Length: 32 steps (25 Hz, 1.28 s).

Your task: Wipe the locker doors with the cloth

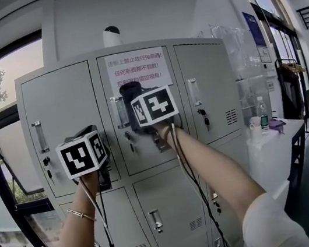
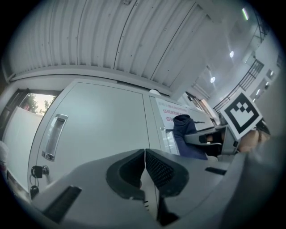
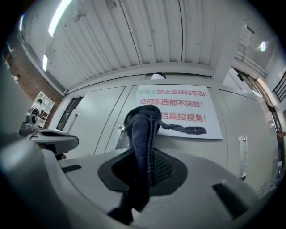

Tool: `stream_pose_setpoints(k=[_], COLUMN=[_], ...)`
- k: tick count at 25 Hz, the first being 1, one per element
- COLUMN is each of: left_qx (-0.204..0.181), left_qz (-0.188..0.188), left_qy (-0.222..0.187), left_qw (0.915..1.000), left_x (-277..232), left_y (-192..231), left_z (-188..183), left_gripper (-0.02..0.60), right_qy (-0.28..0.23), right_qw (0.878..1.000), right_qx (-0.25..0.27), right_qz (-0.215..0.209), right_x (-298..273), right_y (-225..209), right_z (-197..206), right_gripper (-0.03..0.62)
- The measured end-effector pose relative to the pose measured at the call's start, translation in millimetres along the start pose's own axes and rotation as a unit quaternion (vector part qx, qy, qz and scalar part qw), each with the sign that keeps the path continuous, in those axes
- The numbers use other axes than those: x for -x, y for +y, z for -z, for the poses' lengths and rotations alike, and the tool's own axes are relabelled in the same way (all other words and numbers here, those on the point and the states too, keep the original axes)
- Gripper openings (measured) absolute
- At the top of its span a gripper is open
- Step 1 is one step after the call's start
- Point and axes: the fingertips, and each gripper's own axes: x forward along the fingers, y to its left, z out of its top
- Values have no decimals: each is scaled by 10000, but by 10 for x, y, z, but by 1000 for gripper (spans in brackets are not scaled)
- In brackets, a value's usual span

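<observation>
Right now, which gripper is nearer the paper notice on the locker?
Right. The right gripper, shut on the cloth, is at the notice's lower edge; the left gripper sits lower left, by the left door.

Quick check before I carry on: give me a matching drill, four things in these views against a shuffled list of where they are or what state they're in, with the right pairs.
Things:
1. left gripper
2. right gripper
3. paper notice
4. bottle

Place or state:
A. stands on the white table at the far right
B. fingers shut on the dark cloth
C. stuck on the upper middle locker door
D. fingers together, nothing between them

Pairs: 1-D, 2-B, 3-C, 4-A
</observation>
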Motion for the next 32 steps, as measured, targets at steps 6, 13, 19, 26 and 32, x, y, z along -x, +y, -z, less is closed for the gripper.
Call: stream_pose_setpoints(k=[6,13,19,26,32], left_qx=[-38,-65,-81,-44,-64], left_qz=[47,93,97,101,83], left_qy=[6,60,43,67,126], left_qw=[10000,9999,9999,9999,9999], left_x=[-114,-241,-316,-385,-419], left_y=[-206,-407,-517,-596,-622], left_z=[-12,44,52,95,152], left_gripper=[9,9,9,9,9], right_qy=[-31,-66,-49,-3,-1], right_qw=[9997,9990,9983,9957,9935], right_qx=[-191,-337,-387,-536,-616], right_qz=[135,299,424,755,955], right_x=[83,169,267,355,406], right_y=[-409,-811,-1083,-1471,-1670], right_z=[62,147,203,295,349], right_gripper=[49,50,49,50,50])
